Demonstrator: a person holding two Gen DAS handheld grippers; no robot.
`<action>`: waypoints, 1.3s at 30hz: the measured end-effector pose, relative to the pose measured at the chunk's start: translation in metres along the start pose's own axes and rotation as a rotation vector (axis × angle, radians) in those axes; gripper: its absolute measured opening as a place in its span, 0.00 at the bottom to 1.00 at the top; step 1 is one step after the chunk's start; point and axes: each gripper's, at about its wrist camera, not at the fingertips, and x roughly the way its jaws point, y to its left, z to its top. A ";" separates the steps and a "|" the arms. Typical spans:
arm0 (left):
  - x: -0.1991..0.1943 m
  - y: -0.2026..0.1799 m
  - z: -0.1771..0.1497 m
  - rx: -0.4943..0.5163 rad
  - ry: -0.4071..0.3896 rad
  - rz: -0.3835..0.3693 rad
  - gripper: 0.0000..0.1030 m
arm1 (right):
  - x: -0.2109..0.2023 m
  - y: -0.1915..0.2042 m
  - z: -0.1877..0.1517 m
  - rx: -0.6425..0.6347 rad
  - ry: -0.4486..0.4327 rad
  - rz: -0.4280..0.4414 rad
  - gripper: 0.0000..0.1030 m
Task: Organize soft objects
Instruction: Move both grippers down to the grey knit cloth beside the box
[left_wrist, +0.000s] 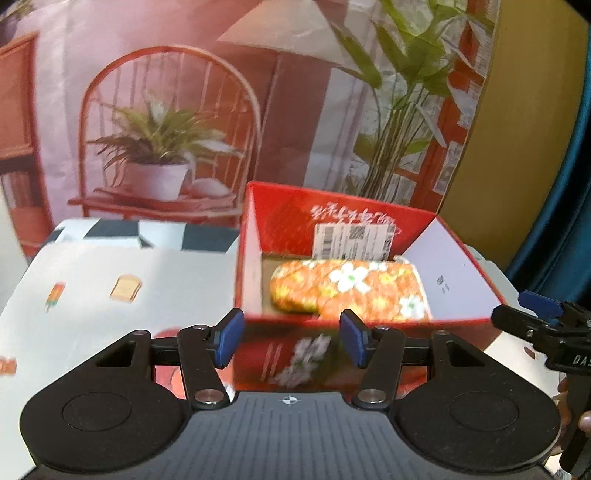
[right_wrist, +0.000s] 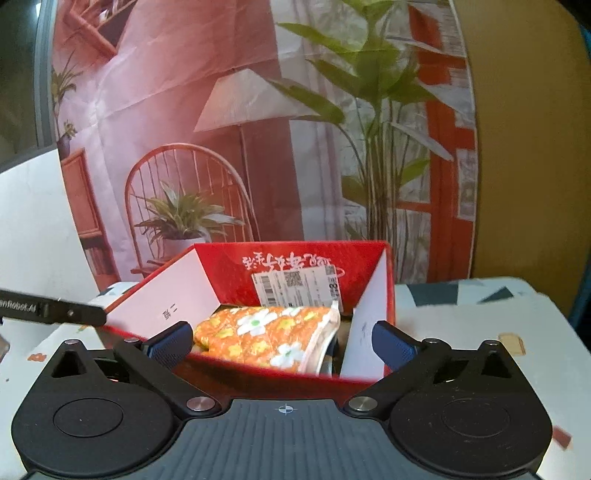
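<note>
You held the left gripper just in front of the red box, its blue pads standing roughly half apart with nothing caught between them. The orange flowered mitt lay flat on the floor of the box, beyond the near wall and a little to the right of the gap between those pads, clear of both. Only the red front of the box showed between them.

Your right gripper stood spread as wide as it goes, and it held nothing. In its own view the mitt sat inside the box, lying between and beyond the two fingertips, its pale cuff end turned towards the right side and its body touching neither pad. The near rim of the box crossed in front of it.

From the left wrist view, the right gripper showed at the right edge, beside the box's outer corner. The box stood on a pale printed tablecloth.
</note>
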 end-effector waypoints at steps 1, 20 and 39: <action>-0.002 0.003 -0.004 -0.008 0.002 0.001 0.58 | -0.002 -0.001 -0.003 0.009 0.002 0.004 1.00; 0.040 0.014 -0.082 -0.120 0.192 0.018 0.58 | 0.025 -0.017 -0.078 0.048 0.268 -0.114 1.00; 0.046 0.016 -0.096 -0.137 0.201 0.008 0.60 | 0.036 -0.030 -0.105 0.040 0.349 -0.107 1.00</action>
